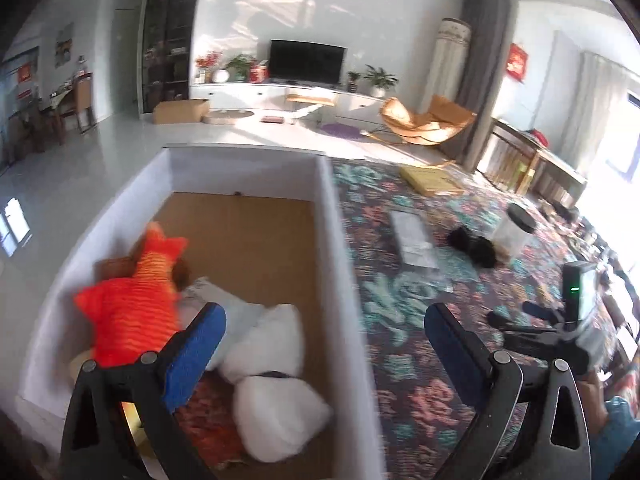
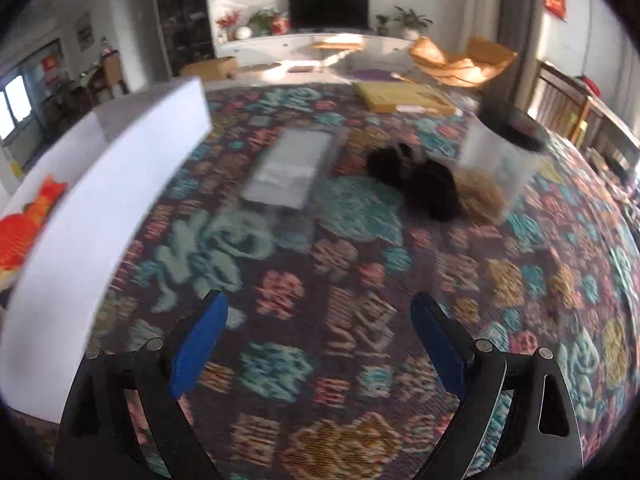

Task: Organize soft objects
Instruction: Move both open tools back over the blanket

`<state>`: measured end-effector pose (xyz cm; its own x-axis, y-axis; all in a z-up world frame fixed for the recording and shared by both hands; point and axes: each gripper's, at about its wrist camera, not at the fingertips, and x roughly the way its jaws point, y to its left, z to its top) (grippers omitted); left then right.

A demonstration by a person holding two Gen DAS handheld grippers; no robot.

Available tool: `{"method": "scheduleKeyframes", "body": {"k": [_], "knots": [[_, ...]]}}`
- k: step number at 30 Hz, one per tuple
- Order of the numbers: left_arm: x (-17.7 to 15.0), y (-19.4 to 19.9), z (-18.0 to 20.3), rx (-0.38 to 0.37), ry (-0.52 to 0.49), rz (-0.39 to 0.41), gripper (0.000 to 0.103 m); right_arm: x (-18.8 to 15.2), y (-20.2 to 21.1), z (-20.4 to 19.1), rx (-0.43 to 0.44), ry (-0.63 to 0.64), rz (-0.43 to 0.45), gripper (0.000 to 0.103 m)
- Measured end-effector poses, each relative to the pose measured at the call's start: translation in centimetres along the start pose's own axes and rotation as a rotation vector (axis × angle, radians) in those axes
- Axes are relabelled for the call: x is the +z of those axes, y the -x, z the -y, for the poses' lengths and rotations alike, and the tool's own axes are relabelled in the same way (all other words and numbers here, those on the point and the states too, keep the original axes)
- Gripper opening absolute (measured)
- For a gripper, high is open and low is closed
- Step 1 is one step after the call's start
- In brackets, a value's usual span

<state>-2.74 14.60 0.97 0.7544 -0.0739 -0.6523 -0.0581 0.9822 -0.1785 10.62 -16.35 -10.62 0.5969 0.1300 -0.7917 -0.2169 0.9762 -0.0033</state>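
An orange plush (image 1: 132,300) lies in the lower left of the left wrist view, inside a white box (image 1: 332,216) with a brown cardboard floor, its body against the box's left wall. Just right of it, in the lower middle of the box, sit two white soft bundles (image 1: 272,384), one above the other and touching, with a pale grey piece half hidden between them and the plush. The left gripper (image 1: 324,336) hangs over the box's right wall with its blue pads (image 1: 196,352) spread wide and nothing between them; one pad is over the box, the other over the patterned cloth (image 1: 400,340) to the right. On that cloth, in the right middle of the frame, lies a black soft thing (image 1: 474,246) touching a clear jar (image 1: 512,232) with a black lid, and a flat clear packet (image 1: 412,236) lies just left of them. A yellow flat box (image 1: 432,178) rests farther back. In the right wrist view the right gripper (image 2: 320,340) is likewise released, its pads (image 2: 200,344) far apart above the cloth (image 2: 280,288), holding nothing. Ahead of it, in the upper middle, the black thing (image 2: 420,184) leans on the jar (image 2: 500,160), the packet (image 2: 288,168) to their left, all blurred. The white box (image 2: 100,184) fills the left edge, with the orange plush (image 2: 24,232) showing over its wall.
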Motion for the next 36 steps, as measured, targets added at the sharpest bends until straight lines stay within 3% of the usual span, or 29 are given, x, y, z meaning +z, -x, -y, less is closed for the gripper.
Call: {"method": "scheduleKeyframes", "body": {"k": [3, 5, 7, 9, 17, 20, 36], "knots": [[-1.5, -2.5, 7.2, -0.12, -0.119, -0.068, 0.103, -2.5, -0.9, 4.5, -0.047, -0.185, -0.029, 0.094], [-3.2, -5.0, 11.2, -0.163, -0.19, -0.129, 0.103, -2.1, 0.2, 6.0, -0.049, -0.256, 0.034, 0.094], [-4.8, -8.4, 13.7, -0.145, -0.24, -0.168, 0.103, -2.0, 0.6, 6.3, -0.114, -0.258, 0.063, 0.094], [-5.6, -11.1, 14.9, -0.098, -0.259, -0.179, 0.103, -2.0, -0.2, 6.6, -0.132, -0.264, 0.019, 0.094], [-7.1, -18.3, 13.7, 0.064, -0.296, -0.221, 0.103, -2.2, -1.2, 8.6, -0.194, -0.334, -0.022, 0.094], [-6.8, -18.6, 12.5, 0.017, -0.229, -0.233, 0.103, -2.5, -1.1, 8.5, -0.199, -0.332, -0.025, 0.094], [-7.0, -18.5, 12.6, 0.024, -0.237, -0.235, 0.103, -2.7, -1.3, 7.6, -0.222, -0.308, -0.024, 0.098]]}}
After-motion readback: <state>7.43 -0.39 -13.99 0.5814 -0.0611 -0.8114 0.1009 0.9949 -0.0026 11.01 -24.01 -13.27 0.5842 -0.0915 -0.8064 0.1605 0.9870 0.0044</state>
